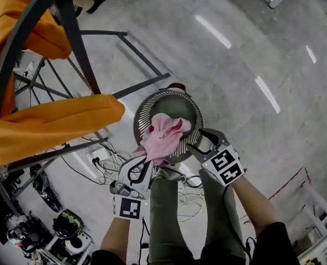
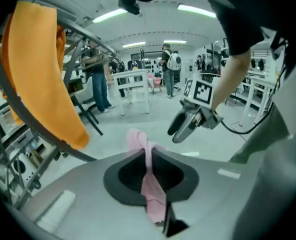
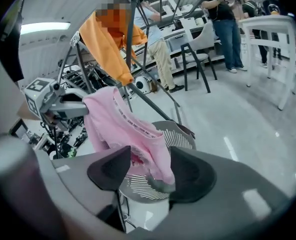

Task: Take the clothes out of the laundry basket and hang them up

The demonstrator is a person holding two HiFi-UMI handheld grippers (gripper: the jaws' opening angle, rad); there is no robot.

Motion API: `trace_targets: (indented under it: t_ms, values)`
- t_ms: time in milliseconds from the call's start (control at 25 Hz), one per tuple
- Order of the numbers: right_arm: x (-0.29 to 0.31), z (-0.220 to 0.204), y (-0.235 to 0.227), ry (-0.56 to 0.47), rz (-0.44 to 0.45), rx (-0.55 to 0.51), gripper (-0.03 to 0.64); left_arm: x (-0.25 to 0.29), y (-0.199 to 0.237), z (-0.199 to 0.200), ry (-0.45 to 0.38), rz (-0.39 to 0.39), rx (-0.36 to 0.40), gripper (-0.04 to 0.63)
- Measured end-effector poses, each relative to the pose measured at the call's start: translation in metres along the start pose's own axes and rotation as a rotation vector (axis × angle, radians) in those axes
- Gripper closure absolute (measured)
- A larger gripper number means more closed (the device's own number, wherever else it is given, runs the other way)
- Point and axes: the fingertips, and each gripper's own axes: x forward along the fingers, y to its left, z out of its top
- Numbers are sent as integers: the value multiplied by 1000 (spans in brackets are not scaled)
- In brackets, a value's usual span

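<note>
One pink garment (image 1: 162,134) hangs just above the one round, slatted grey laundry basket (image 1: 144,115), which stands on the glossy grey floor (image 1: 235,81). The left gripper (image 1: 144,160) has its jaws pressed together on a twisted fold of the garment. The right gripper (image 1: 195,141) sits just beside the cloth with its jaws spread wide. In its own view the garment hangs between them, but I cannot tell whether either jaw touches it. A pale band with small lettering runs along the garment's edge, too small to read. No brand name shows anywhere. The only print is the black-and-white square markers, one visible on the left cube (image 1: 129,207) and two on the right cube (image 1: 225,165). Orange cloth (image 1: 47,126) is draped over the dark drying rack (image 1: 69,26) at the left, in two bulges. Whether that is one piece or two is unclear.
</note>
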Motion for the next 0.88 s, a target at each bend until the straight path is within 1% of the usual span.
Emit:
trace_targets:
  t_ms: [80,200,320,360,440,520,600,680,720,840,880]
  values:
    - [1,3,7,6,49,-14,373,-19,4,28,-53,-14,30,568]
    - [2,12,15,-1,95,-52,366,-44,8,56,-115,-42,62,568]
    - [6,26,19,-12,139,-105,325,-58,10,70,-152,-64,80,568]
    - [8,29,22,-10,168,-124,316,-61,11,72,-159,-71,79,568]
    - [17,34,33,0,247,-162,320,-65,15,72,-168,-78,71,568]
    - [24,39,43,-7,290,-195,391,-70,19,69,-173,-69,68,568]
    - [23,47,47,-24,278,-216,587,-76,25,68,-176,-37,67,566]
    - [15,59,49,-44,250,-220,595,-82,35,66,-158,16,56,566]
    - [8,65,49,-56,233,-218,597,-84,39,61,-134,47,40,566]
    - [-17,88,48,-101,170,-214,598,-86,48,41,-20,144,-30,566]
    - [-29,99,49,-118,147,-216,598,-85,50,37,5,170,-38,566]
